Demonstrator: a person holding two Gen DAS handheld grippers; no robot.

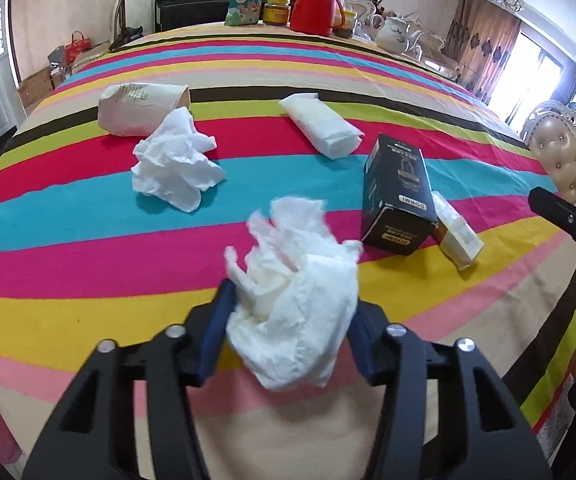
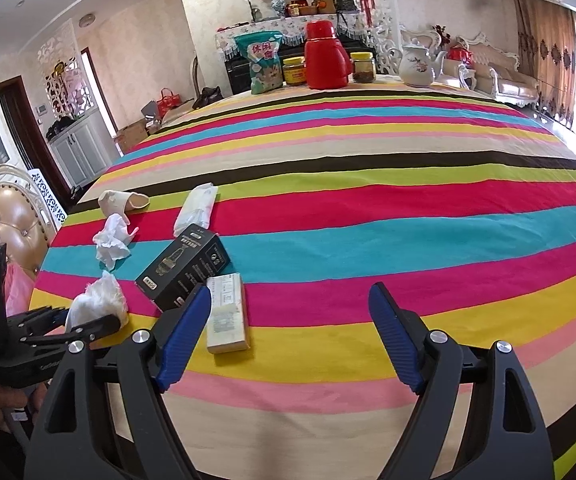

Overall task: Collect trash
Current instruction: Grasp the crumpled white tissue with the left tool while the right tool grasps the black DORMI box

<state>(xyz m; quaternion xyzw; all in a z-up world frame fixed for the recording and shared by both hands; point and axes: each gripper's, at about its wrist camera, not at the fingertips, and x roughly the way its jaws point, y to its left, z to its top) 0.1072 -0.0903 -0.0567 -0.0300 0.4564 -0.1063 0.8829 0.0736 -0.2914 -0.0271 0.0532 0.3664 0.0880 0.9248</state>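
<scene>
- The left gripper (image 1: pixel 292 312) has its blue jaws pressed on a crumpled white tissue (image 1: pixel 296 312), which bulges out above and below them; the wad sits just above the striped cloth of the bench (image 1: pixel 87 248).
- In the right wrist view the same left gripper (image 2: pixel 87 320) shows at the left edge, the tissue (image 2: pixel 95 300) bunched at its tip.
- The right gripper (image 2: pixel 292 332) stands with its jaws wide apart and nothing between them, over the yellow and pink stripes.
- A second crumpled tissue (image 1: pixel 177 164) lies farther off on the red and blue stripes, touching a flattened paper cup (image 1: pixel 139 108) on its side.
- A folded white tissue packet (image 1: pixel 320 126) lies apart from those, toward the middle.
- A black box (image 1: pixel 398 200) lies beside a small pale box (image 1: pixel 458 232), the two touching.
- At the far edge of the bench stand a green snack bag (image 2: pixel 263 62), a yellow-lidded jar (image 2: pixel 294 72), a red thermos (image 2: pixel 324 56), a second jar (image 2: pixel 363 67) and a white teapot (image 2: pixel 418 64).
- A padded chair (image 1: pixel 564 164) stands by the bench's edge.
</scene>
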